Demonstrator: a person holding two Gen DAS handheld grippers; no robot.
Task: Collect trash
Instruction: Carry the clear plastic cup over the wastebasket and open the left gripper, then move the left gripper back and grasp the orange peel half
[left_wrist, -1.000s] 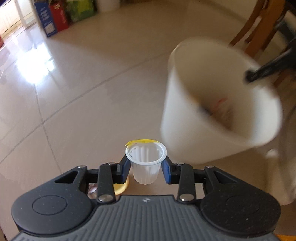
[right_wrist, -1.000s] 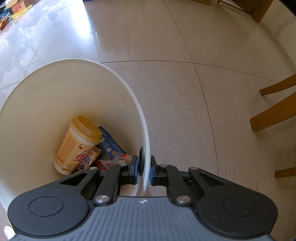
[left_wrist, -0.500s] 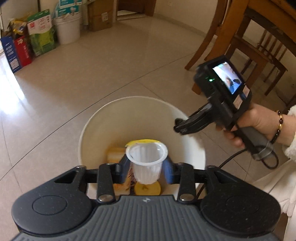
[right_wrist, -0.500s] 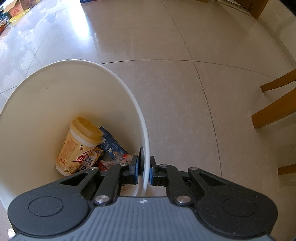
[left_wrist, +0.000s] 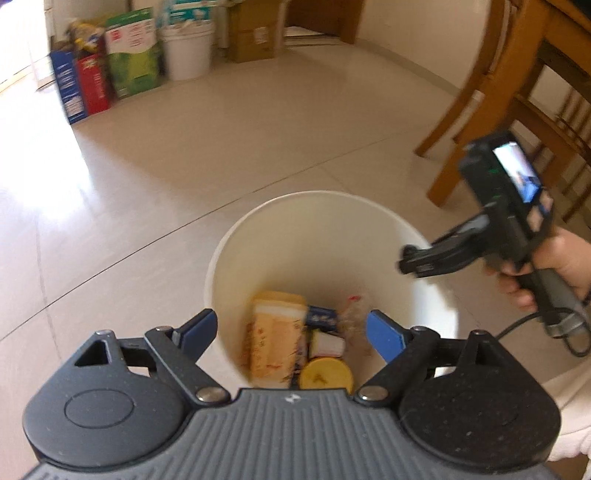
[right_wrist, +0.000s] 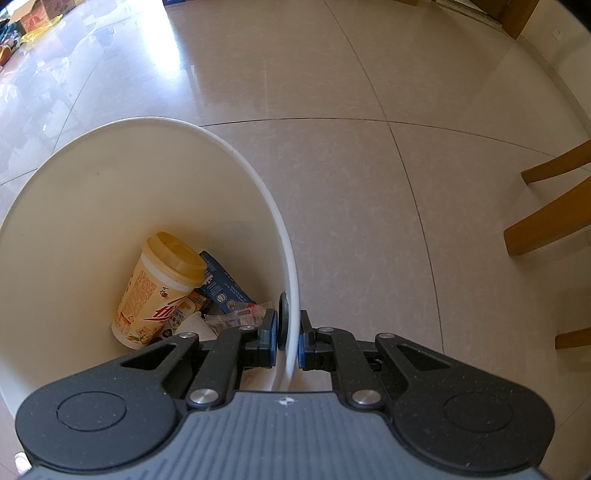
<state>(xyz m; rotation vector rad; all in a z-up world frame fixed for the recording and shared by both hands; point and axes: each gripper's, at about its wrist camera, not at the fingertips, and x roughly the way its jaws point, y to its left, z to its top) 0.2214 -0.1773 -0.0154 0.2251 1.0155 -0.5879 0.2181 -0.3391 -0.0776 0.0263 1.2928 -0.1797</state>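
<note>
the left claw (left_wrist: 291, 332), which gripped a small clear plastic cup half a second ago, now stands open and empty over the white bin (left_wrist: 229, 258). the cup is no longer visible and is judged dropped among the trash. the right claw (right_wrist: 287, 338) stays clamped on the bin rim (right_wrist: 291, 280).

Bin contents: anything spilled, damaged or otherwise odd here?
Nothing stands out. The cup lies tilted among wrappers inside the bin; no spill shows on the floor. Right tool clamps the rim; left tool is open.

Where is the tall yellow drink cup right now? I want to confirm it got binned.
The yellow drink cup lies tilted inside the white bin, at the left of the right wrist view, leaning against a blue carton.
</note>
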